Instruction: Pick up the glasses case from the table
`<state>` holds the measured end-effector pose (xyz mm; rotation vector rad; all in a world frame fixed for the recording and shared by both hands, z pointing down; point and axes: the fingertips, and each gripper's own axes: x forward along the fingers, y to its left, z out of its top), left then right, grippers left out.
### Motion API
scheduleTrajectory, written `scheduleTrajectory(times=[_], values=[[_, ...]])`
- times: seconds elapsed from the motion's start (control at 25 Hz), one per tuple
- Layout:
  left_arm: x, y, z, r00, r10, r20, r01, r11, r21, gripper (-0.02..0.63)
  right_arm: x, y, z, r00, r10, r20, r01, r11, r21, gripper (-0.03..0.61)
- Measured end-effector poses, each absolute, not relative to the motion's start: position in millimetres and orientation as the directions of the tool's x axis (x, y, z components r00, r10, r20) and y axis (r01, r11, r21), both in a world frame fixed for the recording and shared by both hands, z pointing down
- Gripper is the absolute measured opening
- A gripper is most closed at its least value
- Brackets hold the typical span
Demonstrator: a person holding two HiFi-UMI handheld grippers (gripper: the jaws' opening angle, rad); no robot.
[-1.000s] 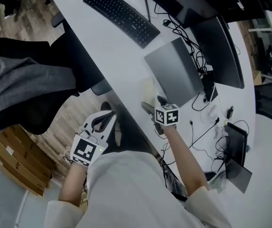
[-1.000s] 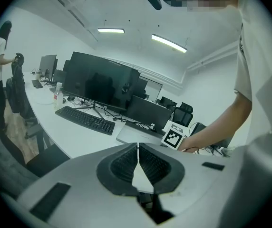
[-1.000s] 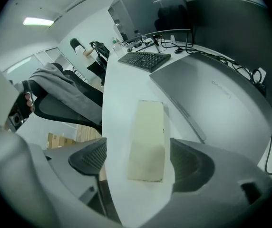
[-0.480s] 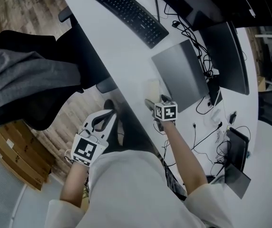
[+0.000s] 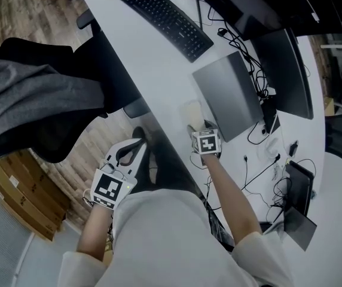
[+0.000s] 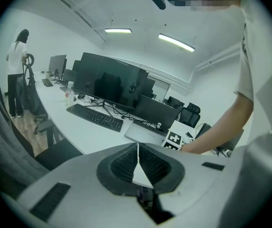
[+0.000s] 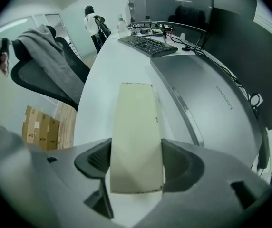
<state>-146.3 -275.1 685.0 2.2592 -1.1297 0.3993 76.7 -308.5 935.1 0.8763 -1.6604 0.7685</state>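
The cream glasses case point(image 7: 135, 127) lies flat on the white table point(image 5: 153, 76), just left of a closed grey laptop point(image 5: 228, 94). In the head view the glasses case point(image 5: 192, 110) shows only its far end past the marker cube. My right gripper point(image 7: 136, 151) points steeply down over the near end of the case. Its jaws are closing, and the pads meet the two long sides of the case. My left gripper point(image 5: 132, 151) hangs off the table's near edge, over the floor. In its own view the left gripper point(image 6: 137, 148) is shut with nothing in it.
A black keyboard point(image 5: 165, 20) lies further along the table, with monitors point(image 5: 284, 70) and loose cables behind the laptop point(image 7: 207, 99). A chair draped in a grey garment point(image 5: 33, 106) stands left of the table. Cardboard boxes point(image 5: 21, 202) sit on the floor.
My right gripper has come down onto the case, turned more steeply downward, and its jaws have narrowed around it. The left gripper has stayed where it was.
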Motion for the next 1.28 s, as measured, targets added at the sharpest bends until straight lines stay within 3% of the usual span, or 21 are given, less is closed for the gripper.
scheduleTrajectory(times=[0.64, 1.28], values=[[-157.4, -245.8, 643.1, 0.595, -0.668, 0.447, -0.804, -0.512, 0.304, 0.011, 71.0, -294.3, 866.6, -0.307, -0.247, 0.919, -0.864, 0.477, -0.16, 0.311], [-154.0, -202.4, 604.0, 0.673, -0.624, 0.397, -0.734, -0.63, 0.254, 0.011, 93.2, -271.9, 731.3, -0.384, -0.512, 0.768, -0.915, 0.326, -0.24, 0.311]])
